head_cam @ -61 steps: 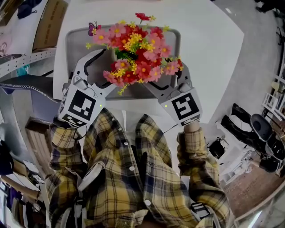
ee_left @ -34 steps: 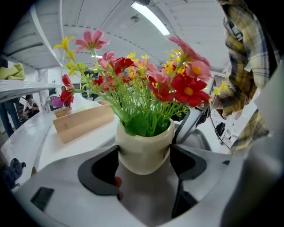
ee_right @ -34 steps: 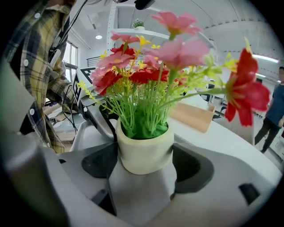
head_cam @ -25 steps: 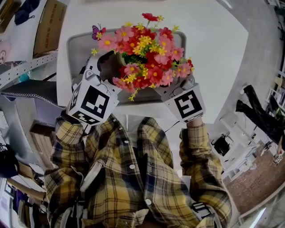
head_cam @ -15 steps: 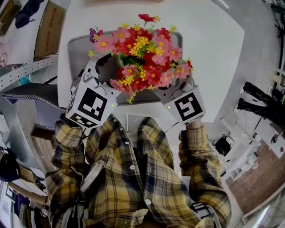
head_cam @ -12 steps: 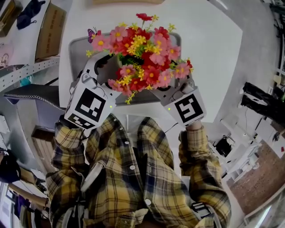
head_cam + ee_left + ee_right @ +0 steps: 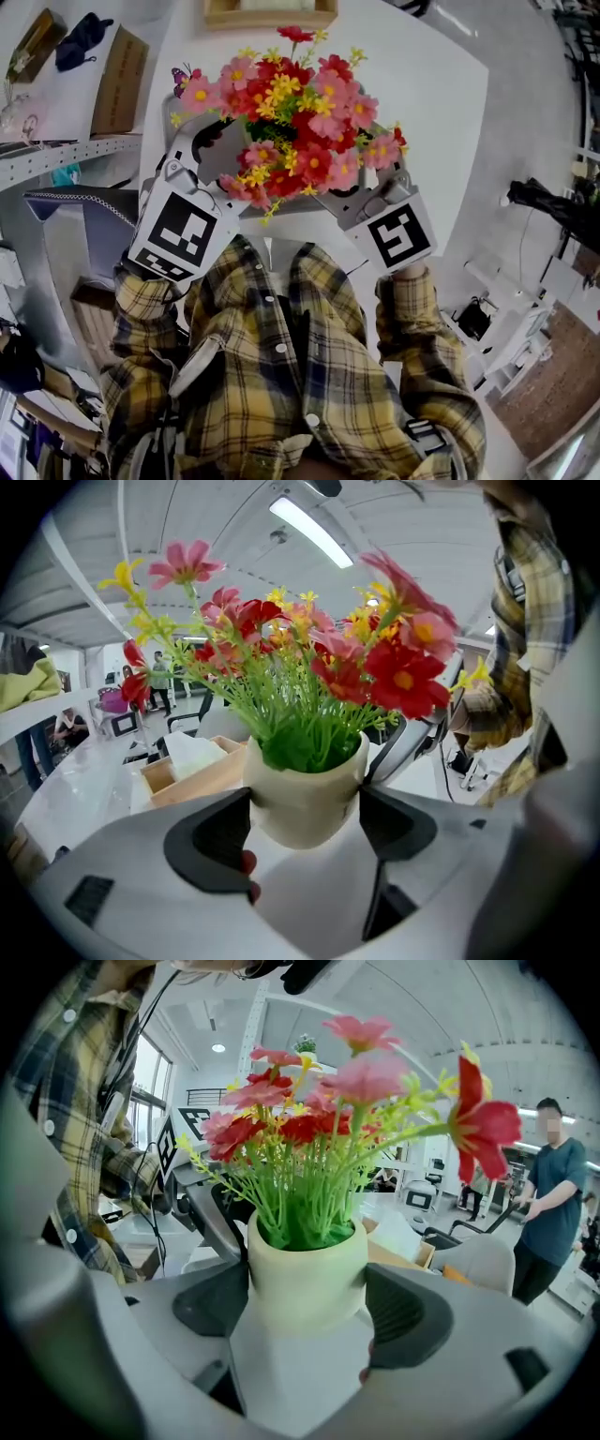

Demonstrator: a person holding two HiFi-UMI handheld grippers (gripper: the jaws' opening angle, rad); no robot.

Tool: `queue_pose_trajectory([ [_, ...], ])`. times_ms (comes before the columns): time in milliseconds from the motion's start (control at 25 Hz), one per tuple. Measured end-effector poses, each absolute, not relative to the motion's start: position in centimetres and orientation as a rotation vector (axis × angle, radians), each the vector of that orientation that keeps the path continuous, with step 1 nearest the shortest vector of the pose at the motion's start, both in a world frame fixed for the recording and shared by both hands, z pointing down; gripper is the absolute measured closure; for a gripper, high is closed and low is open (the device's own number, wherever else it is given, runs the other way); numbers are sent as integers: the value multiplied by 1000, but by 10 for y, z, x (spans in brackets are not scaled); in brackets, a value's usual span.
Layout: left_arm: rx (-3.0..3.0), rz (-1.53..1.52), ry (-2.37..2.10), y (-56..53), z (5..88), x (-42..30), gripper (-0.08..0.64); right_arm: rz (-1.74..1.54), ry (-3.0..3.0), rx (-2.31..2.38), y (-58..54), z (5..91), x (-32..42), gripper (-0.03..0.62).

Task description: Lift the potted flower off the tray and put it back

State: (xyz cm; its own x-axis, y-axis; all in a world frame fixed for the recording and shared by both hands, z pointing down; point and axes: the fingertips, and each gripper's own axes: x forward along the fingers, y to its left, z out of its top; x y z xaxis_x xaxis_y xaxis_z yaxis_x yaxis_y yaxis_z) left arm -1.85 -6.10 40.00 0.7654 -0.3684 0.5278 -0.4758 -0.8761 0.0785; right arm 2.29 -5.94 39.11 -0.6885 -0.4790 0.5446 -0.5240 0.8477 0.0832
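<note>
Left gripper view: left claw (image 7: 305,829) clenched on the pot (image 7: 302,785), a jaw at each side; right claw (image 7: 309,1312) grips it likewise from the opposite side. Pot and flowers (image 7: 291,112) are held over the tray (image 7: 220,155), by the table's (image 7: 441,112) near edge.
</note>
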Motion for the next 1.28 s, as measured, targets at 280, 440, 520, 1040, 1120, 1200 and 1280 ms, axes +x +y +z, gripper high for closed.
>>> queue_pose_trajectory([
  [280, 2778, 781, -682, -63, 400, -20, 187, 71, -2448, 735, -61, 393, 22, 218],
  [440, 2785, 769, -707, -66, 402, -18, 187, 64, -2452, 743, -64, 394, 23, 218],
  [520, 2778, 763, -728, -67, 403, -17, 187, 60, -2456, 742, -65, 394, 24, 218],
  [1040, 2714, 750, -818, -60, 399, -15, 187, 74, -2542, 669, -63, 388, 24, 218],
  [1120, 2707, 747, -814, -59, 399, -16, 187, 88, -2547, 668, -62, 389, 23, 218],
  [1200, 2704, 756, -815, -59, 397, -18, 187, 103, -2550, 674, -61, 387, 22, 218],
  [1280, 2707, 758, -825, -60, 390, -19, 187, 112, -2554, 684, -62, 381, 21, 218],
])
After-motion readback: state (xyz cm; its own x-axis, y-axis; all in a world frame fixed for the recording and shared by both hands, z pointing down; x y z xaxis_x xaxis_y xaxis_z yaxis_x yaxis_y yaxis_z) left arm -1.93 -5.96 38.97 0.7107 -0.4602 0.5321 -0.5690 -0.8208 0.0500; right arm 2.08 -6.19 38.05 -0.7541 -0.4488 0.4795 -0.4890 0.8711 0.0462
